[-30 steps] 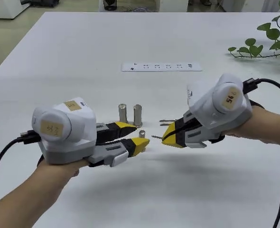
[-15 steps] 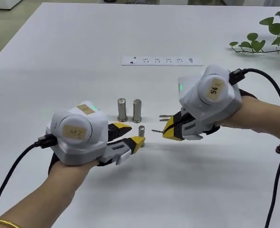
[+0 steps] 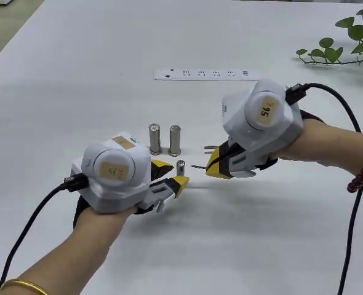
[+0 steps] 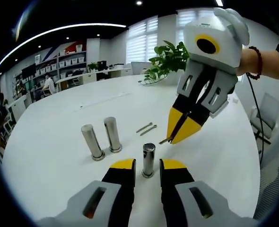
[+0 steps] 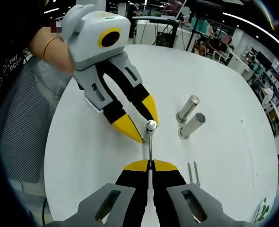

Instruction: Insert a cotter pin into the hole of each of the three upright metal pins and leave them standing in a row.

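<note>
**Cotter pin held at the front metal pin**

In the head view, the left gripper (image 3: 172, 173) sat at lower centre of the frame. Its yellow-tipped jaws were spread, one on each side of the front metal pin (image 3: 181, 168), which stood upright on the white table (image 3: 77, 74). The left gripper view showed that pin at bottom centre between the two jaws. A thin gap lay on either side, so the jaws flanked the pin without clamping it.

The right gripper (image 3: 213, 169) reached in from the right of the frame, its jaws pressed together on a cotter pin (image 3: 199, 166). The cotter pin stuck out leftward from the tips, roughly level, toward the front metal pin. Its free end lay just beside the pin's shaft, and whether the two touched could not be told. In the right gripper view the cotter pin ran straight up from the closed tips at bottom centre toward the front metal pin.

The back pair of metal pins (image 3: 154, 138) stood upright side by side just above the front one in the head view, close together but apart. Two spare cotter pins (image 3: 211, 147) lay flat on the table to the right of that pair, at the edge of the right gripper. A white power strip (image 3: 206, 74) lay across the upper centre, and a green plant (image 3: 344, 46) trailed in at the upper right corner.
</note>
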`<state>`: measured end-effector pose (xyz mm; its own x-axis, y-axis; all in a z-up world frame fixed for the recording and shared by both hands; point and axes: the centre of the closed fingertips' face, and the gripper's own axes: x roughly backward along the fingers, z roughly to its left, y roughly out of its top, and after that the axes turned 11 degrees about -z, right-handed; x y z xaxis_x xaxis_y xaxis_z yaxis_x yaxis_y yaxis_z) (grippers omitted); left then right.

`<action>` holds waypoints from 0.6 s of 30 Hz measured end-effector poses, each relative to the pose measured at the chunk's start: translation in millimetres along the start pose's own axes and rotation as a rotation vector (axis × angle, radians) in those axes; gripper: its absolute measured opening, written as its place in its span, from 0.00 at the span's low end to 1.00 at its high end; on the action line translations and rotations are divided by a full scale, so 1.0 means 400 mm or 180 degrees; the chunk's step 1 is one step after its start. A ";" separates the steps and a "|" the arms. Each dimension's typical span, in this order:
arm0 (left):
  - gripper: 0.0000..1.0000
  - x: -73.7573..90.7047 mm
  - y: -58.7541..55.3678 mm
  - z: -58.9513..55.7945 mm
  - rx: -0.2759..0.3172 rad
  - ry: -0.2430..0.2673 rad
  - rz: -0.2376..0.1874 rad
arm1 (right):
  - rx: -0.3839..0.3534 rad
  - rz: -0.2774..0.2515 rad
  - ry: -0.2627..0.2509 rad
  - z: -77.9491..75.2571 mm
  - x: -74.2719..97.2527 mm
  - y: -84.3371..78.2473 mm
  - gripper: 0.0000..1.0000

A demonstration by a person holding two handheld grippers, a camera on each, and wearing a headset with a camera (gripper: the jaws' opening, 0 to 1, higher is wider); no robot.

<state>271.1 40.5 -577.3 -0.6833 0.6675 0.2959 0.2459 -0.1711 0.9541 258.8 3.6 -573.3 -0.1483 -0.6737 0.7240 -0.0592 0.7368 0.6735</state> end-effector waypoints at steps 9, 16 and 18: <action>0.13 -0.010 -0.012 -0.001 -0.0005 0.0022 0.0028 | 0.0011 -0.0003 0.0057 0.002 -0.009 0.012 0.00; 0.11 -0.017 -0.013 -0.003 -0.0024 0.0006 0.0026 | 0.0033 0.0001 0.0065 0.004 -0.014 0.020 0.00; 0.09 -0.017 -0.016 -0.003 -0.0037 0.0002 0.0040 | 0.0041 0.0002 0.0075 0.005 -0.015 0.021 0.00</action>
<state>273.3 36.0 -585.5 -0.6808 0.6647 0.3078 0.2465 -0.1878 0.9508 257.2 14.0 -572.1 -0.1250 -0.6742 0.7279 -0.0719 0.7378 0.6711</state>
